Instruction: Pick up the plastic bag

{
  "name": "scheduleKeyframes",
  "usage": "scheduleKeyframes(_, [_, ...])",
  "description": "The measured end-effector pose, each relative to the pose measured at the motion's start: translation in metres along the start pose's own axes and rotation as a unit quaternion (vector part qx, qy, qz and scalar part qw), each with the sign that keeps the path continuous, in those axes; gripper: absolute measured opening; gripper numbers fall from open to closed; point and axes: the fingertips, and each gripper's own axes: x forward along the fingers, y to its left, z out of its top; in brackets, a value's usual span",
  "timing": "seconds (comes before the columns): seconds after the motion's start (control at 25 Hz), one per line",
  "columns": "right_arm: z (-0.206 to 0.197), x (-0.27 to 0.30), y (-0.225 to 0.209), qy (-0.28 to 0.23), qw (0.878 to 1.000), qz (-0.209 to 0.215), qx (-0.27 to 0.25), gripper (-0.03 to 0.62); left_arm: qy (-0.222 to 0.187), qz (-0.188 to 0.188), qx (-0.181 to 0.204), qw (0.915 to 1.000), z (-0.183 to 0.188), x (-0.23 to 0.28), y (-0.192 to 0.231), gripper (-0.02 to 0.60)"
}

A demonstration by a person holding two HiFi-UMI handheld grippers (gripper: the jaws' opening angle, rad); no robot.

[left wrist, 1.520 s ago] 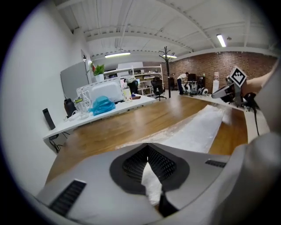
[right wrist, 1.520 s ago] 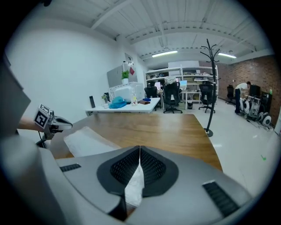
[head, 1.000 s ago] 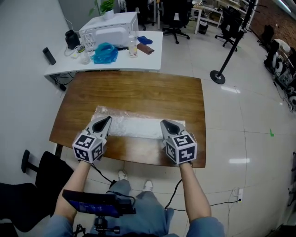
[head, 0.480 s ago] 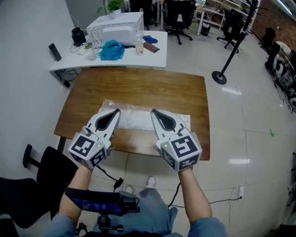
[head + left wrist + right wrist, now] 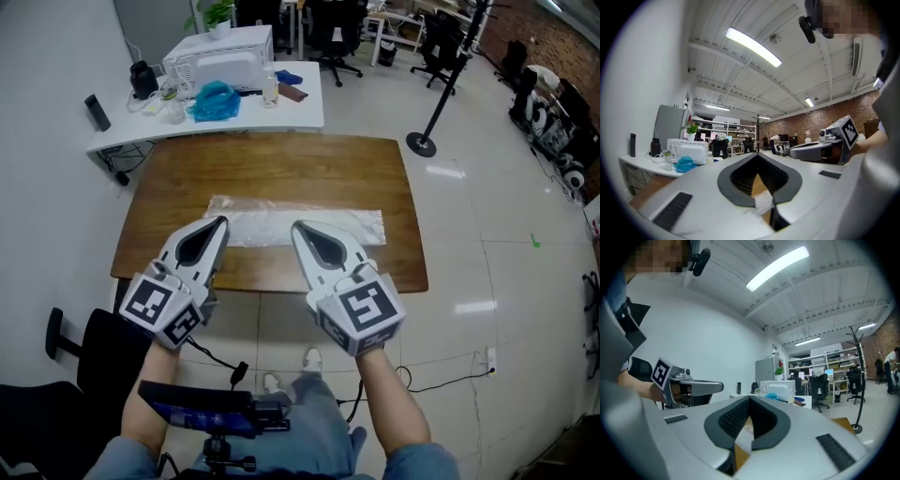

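Note:
The clear plastic bag [image 5: 300, 225] lies flat across the middle of the brown wooden table [image 5: 272, 173]. My left gripper [image 5: 217, 223] is lifted above the table's near edge, over the bag's left part, jaws shut and empty. My right gripper [image 5: 298, 229] is lifted beside it over the bag's middle, also shut with nothing in it. In the left gripper view the closed tips [image 5: 757, 155] meet, and a strip of bag [image 5: 764, 201] shows below them. The right gripper view shows its closed tips [image 5: 750, 399] and the left gripper [image 5: 689, 387] alongside.
Behind the table stands a white desk [image 5: 300, 103] with a white appliance [image 5: 220, 61], a blue bag [image 5: 214, 100] and a bottle [image 5: 270, 89]. A black stand base [image 5: 422, 142] is on the floor at the right. A black chair [image 5: 94, 347] sits near left.
Both grippers have lifted off the bag's near edge toward the camera and drawn closer together. The bag stays flat on the table.

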Motion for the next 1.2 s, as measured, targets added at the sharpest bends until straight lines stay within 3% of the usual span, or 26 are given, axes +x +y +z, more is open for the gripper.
scheduleKeyframes(0.24, [0.005,-0.010,0.032,-0.010,1.000,-0.018,-0.009,0.005,-0.020,-0.023,-0.012,0.9995,0.003,-0.025,-0.003,0.019])
scheduleKeyframes(0.44, [0.008,-0.014,0.048,-0.022,0.999,-0.032,-0.023,0.005,-0.028,-0.015,0.003,0.9995,0.003,-0.043,-0.001,0.019])
scheduleKeyframes(0.64, [0.003,-0.014,0.054,-0.016,0.999,-0.037,-0.024,0.005,-0.011,-0.009,0.030,0.9994,-0.012,-0.055,-0.004,0.018])
scheduleKeyframes(0.88, [-0.006,-0.012,0.057,-0.021,0.999,-0.042,-0.017,0.005,0.009,0.005,0.010,0.9999,-0.034,-0.061,0.000,0.019])
scheduleKeyframes(1.2, [-0.009,-0.016,0.057,-0.022,0.999,-0.045,-0.016,0.005,0.002,-0.007,0.018,0.9998,-0.028,-0.053,-0.011,0.018])
